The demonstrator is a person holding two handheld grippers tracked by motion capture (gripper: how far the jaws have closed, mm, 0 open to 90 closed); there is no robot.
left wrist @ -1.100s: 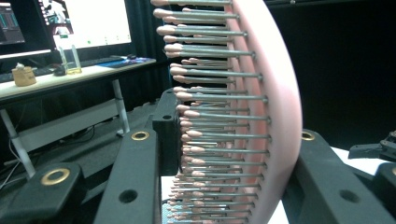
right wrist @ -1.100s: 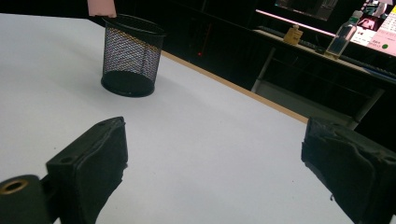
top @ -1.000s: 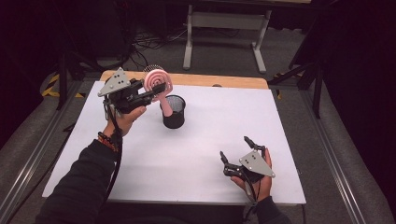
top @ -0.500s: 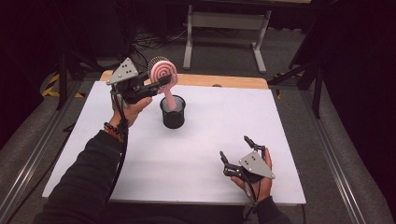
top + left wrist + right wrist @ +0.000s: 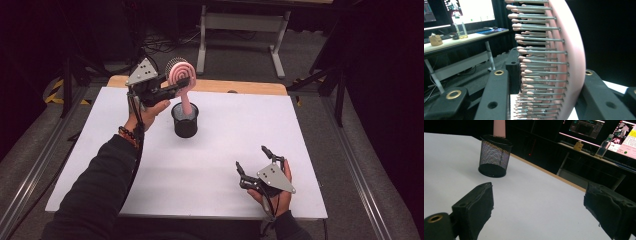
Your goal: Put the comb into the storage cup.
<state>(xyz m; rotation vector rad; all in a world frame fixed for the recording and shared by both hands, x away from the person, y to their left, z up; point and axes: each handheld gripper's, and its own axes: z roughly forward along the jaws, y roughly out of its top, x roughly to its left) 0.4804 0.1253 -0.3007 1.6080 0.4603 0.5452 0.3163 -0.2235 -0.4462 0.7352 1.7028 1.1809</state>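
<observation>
A pink hairbrush (image 5: pixel 180 74) with metal bristles stands nearly upright over a black mesh cup (image 5: pixel 185 120) at the back left of the white table top (image 5: pixel 200 190). Its handle reaches down into the cup's mouth. My left gripper (image 5: pixel 182 85) is shut on the brush head, and in the left gripper view the pads press on the bristles and the pink back of the brush (image 5: pixel 564 62). My right gripper (image 5: pixel 251 157) rests open and empty near the front right; its view shows the cup (image 5: pixel 494 157) farther off with the pink handle (image 5: pixel 499 128) above it.
A wooden strip (image 5: pixel 240 86) borders the table's far edge. Beyond it stand a metal frame's legs (image 5: pixel 240 30) and cables on the floor. A desk with monitors and a bottle (image 5: pixel 604 146) lies behind the table.
My left hand has carried the brush to the right and tipped it more upright, so the handle now hangs into the cup. The right gripper has stayed where it was.
</observation>
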